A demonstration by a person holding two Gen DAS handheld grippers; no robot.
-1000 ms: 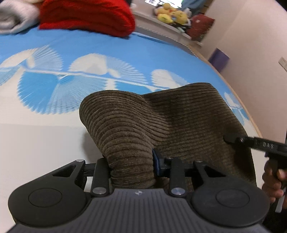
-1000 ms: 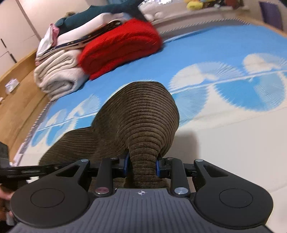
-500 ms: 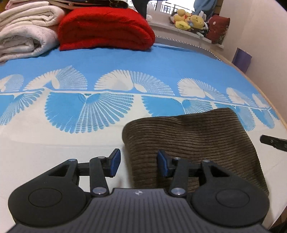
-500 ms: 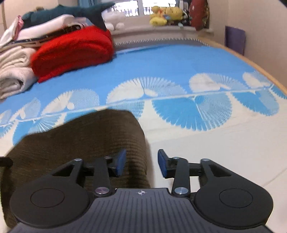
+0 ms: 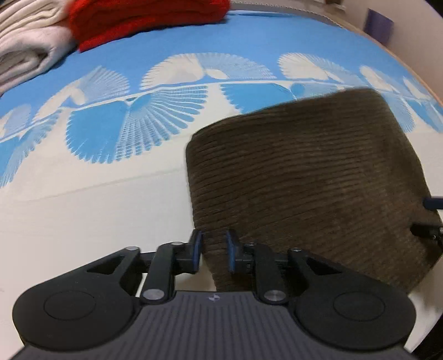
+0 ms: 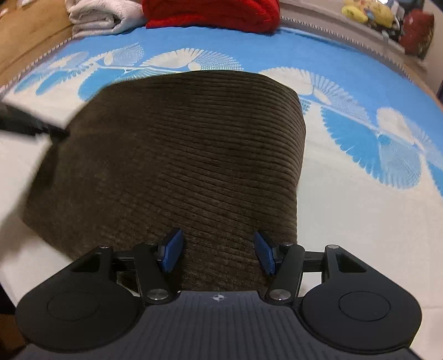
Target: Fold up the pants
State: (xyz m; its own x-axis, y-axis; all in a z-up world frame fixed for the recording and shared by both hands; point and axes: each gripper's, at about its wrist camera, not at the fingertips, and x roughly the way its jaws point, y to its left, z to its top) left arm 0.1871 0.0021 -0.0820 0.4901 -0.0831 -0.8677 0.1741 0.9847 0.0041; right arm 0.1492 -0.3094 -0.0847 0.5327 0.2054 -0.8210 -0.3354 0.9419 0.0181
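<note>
The brown corduroy pants [image 5: 304,171] are being shown as a compact folded bundle lying flat on the blue-and-white patterned bedspread [image 5: 110,124], near its front edge; a second ago the same cloth was being held up in a raised hump between both grippers, and half a second ago both pairs of fingers were standing open over the lowered bundle. The left gripper [image 5: 213,252] is now being closed again, a ridge of the bundle's near-left corner being pinched between its blue pads [image 5: 196,249]. The right gripper [image 6: 218,252] is being opened, its pads [image 6: 171,249] standing apart above the near edge of the pants [image 6: 188,155] with cloth lying between them but nothing being pressed (a released state). The fold just laid down is thus being judged complete, and the renewed left pinch is being read as the likely start of a further fold or a straightening tug. The bundle's long axis is being judged to run across both wrist views, side to side, with the corduroy ribs running roughly along it and one long edge facing the grippers. A red folded blanket [image 6: 213,13] and white folded towels [image 5: 25,47] are being left untouched at the far end.
</note>
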